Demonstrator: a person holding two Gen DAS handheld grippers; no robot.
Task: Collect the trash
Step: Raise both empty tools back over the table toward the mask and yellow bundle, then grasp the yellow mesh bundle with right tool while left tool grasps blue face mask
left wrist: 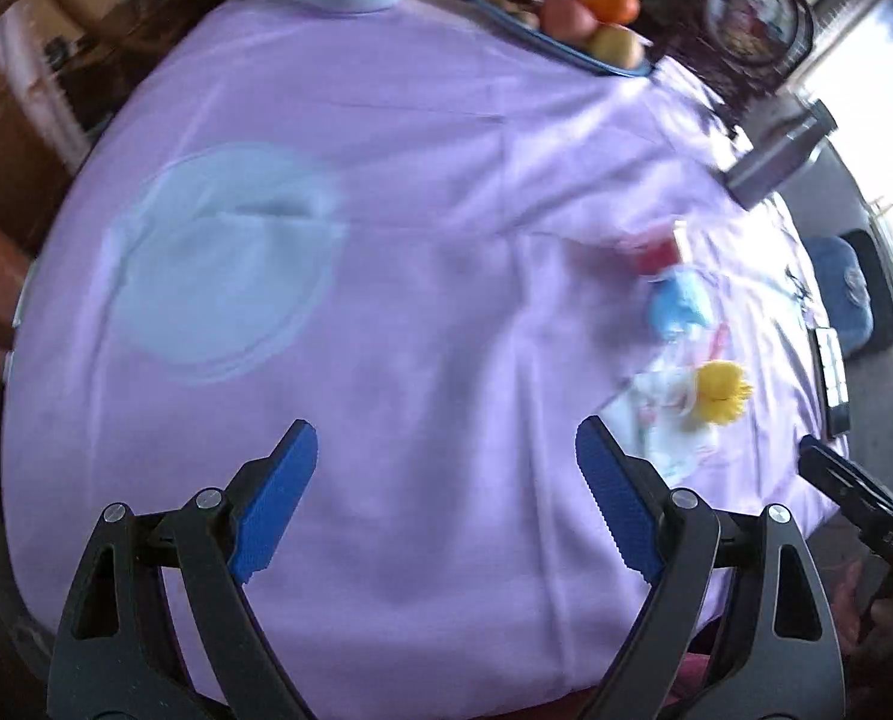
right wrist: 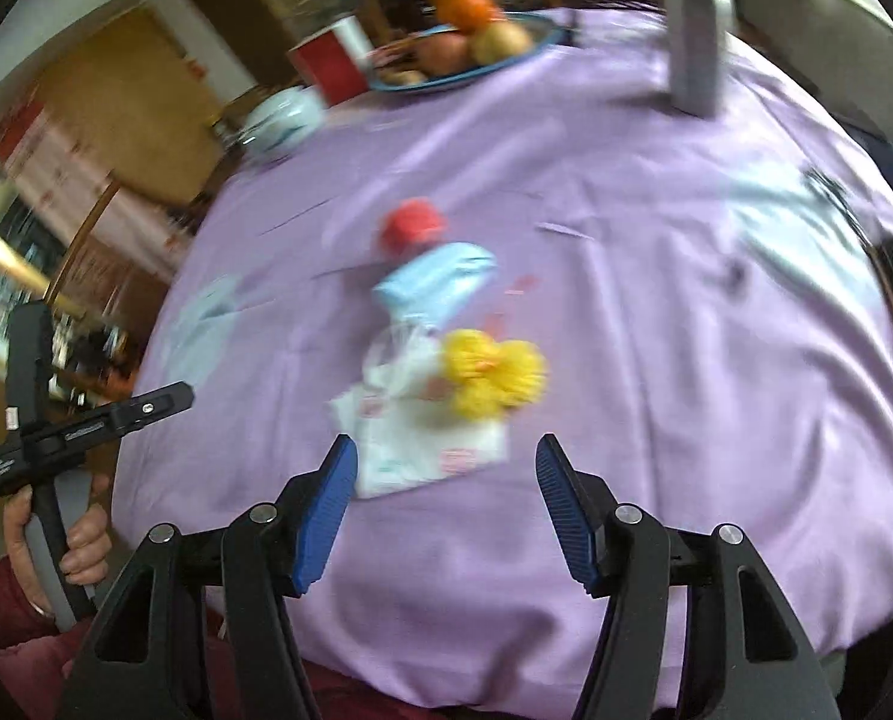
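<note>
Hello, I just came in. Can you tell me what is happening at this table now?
A person holds a two-finger tool in each hand over a table with a purple cloth. Both the left tool and the right tool are open and hold nothing. The trash lies loose on the cloth: a white wrapper, a yellow scrap, a light blue piece and a red piece. The right tool is nearest the wrapper. Nothing is collected yet.

No print, label or number anywhere is sharp enough to read
</note>
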